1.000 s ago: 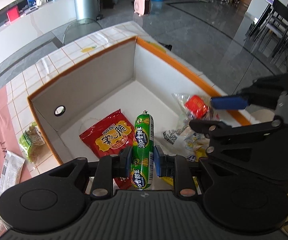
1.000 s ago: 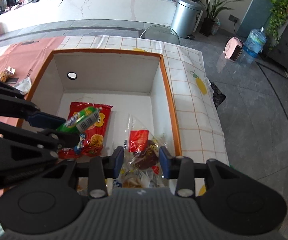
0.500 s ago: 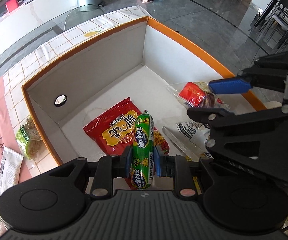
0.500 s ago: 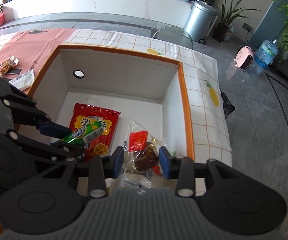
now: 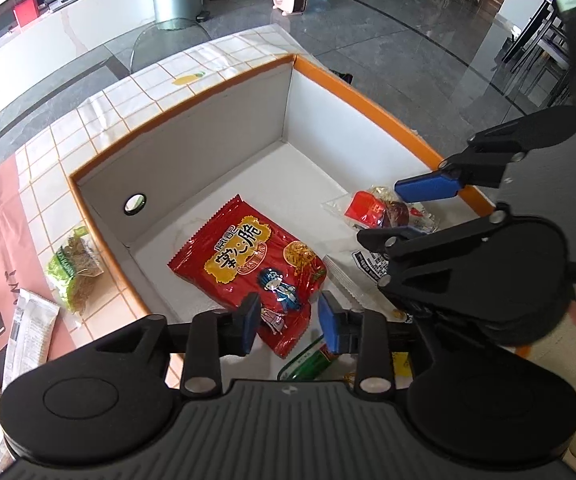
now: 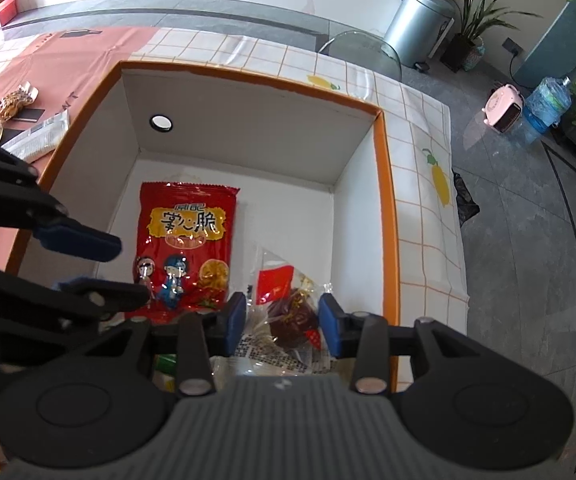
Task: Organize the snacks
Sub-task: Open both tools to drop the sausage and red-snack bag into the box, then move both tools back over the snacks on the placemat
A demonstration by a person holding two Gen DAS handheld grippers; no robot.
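Green sausage (image 5: 307, 364) half hidden under my left gripper (image 5: 289, 322), jaws apart, empty. My right gripper (image 6: 282, 324) apart over clear-wrapped snack (image 6: 291, 314) in box (image 6: 387, 200).

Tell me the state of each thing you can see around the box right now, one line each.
left gripper: open, empty, above the box.
right gripper: open, empty.
green sausage: released, lying in the box.
red snack bag: flat on the box floor, sealed.
clear snack packet: in the box, between the right gripper's fingers, not gripped.
green noodle packet: outside the box, on the tablecloth.
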